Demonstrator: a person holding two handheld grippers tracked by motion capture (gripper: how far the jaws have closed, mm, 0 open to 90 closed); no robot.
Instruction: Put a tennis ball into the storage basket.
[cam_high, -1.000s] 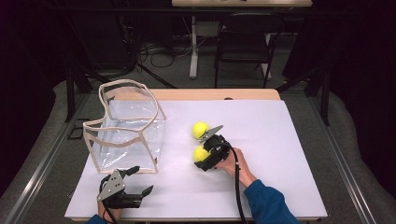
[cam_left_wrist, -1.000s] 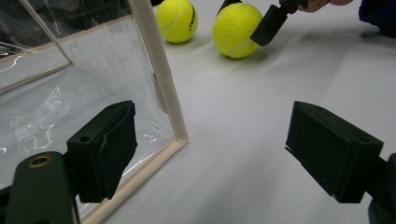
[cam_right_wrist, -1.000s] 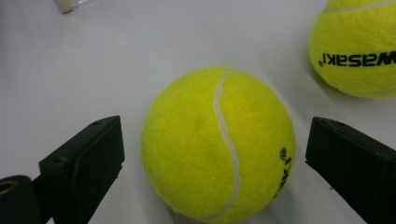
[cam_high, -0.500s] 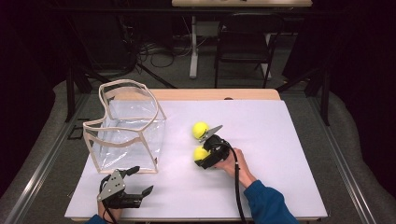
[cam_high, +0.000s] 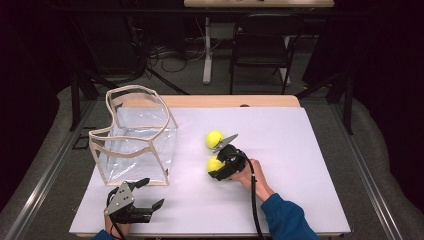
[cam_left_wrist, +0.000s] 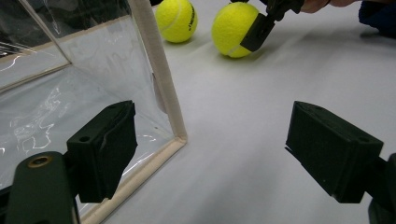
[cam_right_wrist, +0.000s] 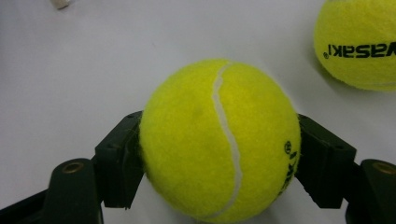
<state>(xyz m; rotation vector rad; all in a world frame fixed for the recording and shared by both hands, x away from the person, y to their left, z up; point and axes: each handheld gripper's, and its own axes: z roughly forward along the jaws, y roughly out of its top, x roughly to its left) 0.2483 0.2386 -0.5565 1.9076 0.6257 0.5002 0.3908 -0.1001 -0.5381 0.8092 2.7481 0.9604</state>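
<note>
A yellow tennis ball (cam_high: 214, 163) (cam_right_wrist: 219, 140) rests on the white table, and my right gripper (cam_high: 217, 168) (cam_right_wrist: 219, 161) is shut on it, one jaw pressed to each side. A second tennis ball (cam_high: 214, 138) (cam_right_wrist: 357, 44) lies just beyond it, free. Both balls appear in the left gripper view, the free ball (cam_left_wrist: 176, 19) and the held ball (cam_left_wrist: 232, 29). A clear plastic bag (cam_high: 135, 155) with beige trim stands open at the left. My left gripper (cam_high: 152, 192) (cam_left_wrist: 210, 158) is open beside the bag's near corner (cam_left_wrist: 177, 137), nothing between its jaws.
The white table top (cam_high: 300, 150) has free room at the right and front. A wooden strip (cam_high: 235, 101) runs along the table's far edge. Chairs and cables stand on the floor beyond the table.
</note>
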